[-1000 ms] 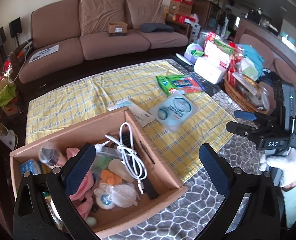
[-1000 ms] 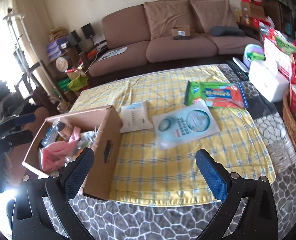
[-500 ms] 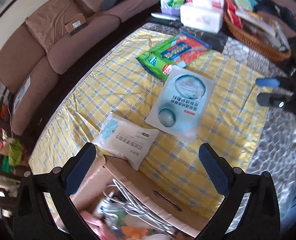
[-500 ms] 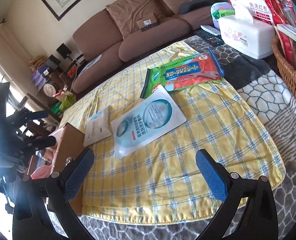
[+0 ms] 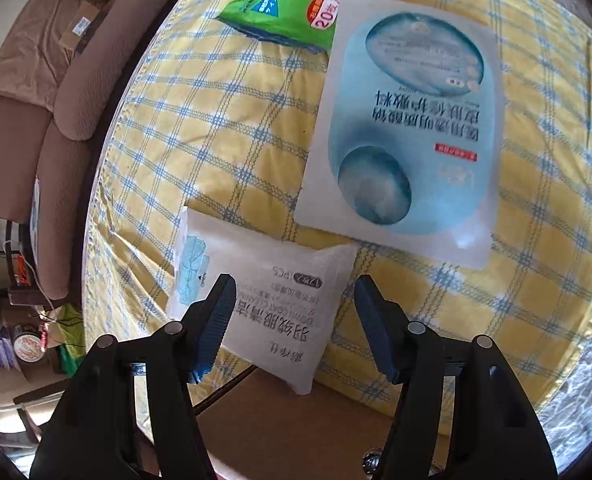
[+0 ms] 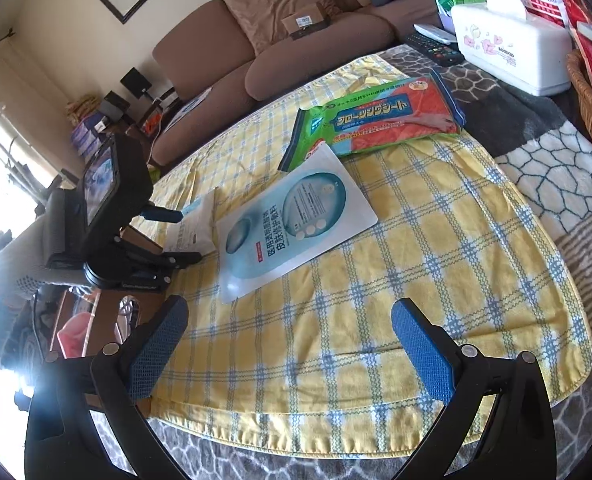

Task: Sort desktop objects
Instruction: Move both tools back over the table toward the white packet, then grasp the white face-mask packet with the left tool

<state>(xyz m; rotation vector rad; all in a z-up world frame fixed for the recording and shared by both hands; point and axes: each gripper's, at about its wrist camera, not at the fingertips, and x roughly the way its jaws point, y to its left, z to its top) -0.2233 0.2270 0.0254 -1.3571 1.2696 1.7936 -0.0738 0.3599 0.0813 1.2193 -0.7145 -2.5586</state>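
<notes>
A white wipes packet [image 5: 268, 300] lies on the yellow checked cloth [image 5: 224, 140], just past the rim of the cardboard box [image 5: 296, 420]. My left gripper [image 5: 294, 312] points steeply down over it. Its jaws are closing with the packet between them, and the pads do not visibly press it. A pale blue face-mask sachet [image 5: 407, 128] lies beyond, with a green and orange sheet pack [image 5: 296, 4] behind it. In the right wrist view my right gripper [image 6: 290, 336] hangs open over bare cloth, the sachet [image 6: 292, 216] ahead and the packet [image 6: 194, 228] at the left.
A white tissue box [image 6: 511, 52], a remote [image 6: 435, 46] and a wicker basket [image 6: 591, 88] crowd the table's far right. A brown sofa [image 6: 296, 28] stands behind. The box [image 6: 96, 320] with pink items sits at the left, under the left gripper's black body [image 6: 104, 208].
My left gripper has swung from over the box down to the white packet, rolled, and its jaws have narrowed. The right gripper has dropped lower over the cloth.
</notes>
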